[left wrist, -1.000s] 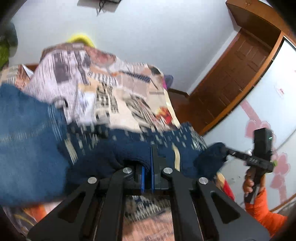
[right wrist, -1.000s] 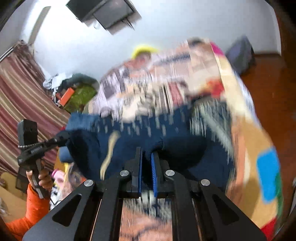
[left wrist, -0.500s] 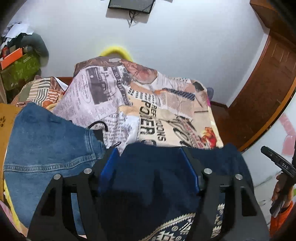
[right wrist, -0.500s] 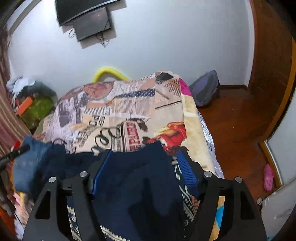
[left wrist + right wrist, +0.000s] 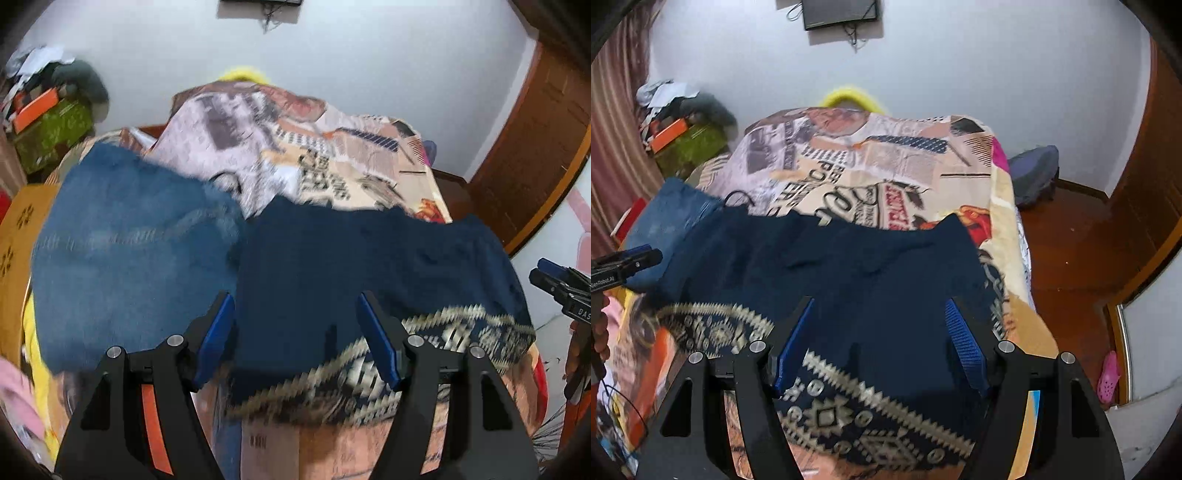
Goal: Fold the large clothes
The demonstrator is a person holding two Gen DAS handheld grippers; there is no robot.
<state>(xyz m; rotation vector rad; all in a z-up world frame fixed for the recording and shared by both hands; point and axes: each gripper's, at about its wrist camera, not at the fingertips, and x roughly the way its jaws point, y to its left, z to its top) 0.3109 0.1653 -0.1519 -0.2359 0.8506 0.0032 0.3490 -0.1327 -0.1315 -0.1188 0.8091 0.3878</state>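
Note:
A dark navy knit garment (image 5: 369,258) with a cream patterned band lies folded across the near end of the bed; it also shows in the right wrist view (image 5: 849,273). My left gripper (image 5: 297,332) is open and empty, hovering just above the garment's near left part. My right gripper (image 5: 879,339) is open and empty above its near right part. Each gripper shows in the other's view, the right gripper (image 5: 561,288) at the right edge and the left gripper (image 5: 624,262) at the left edge.
A blue denim garment (image 5: 125,251) lies left of the navy one. The bed has a newspaper-print cover (image 5: 871,166). Clutter is piled at the far left (image 5: 683,133). A grey bag (image 5: 1034,173) sits on the wooden floor, right of the bed.
Both grippers were shut on the navy garment a second ago. They have opened and let go, and the garment now lies flat on the bed.

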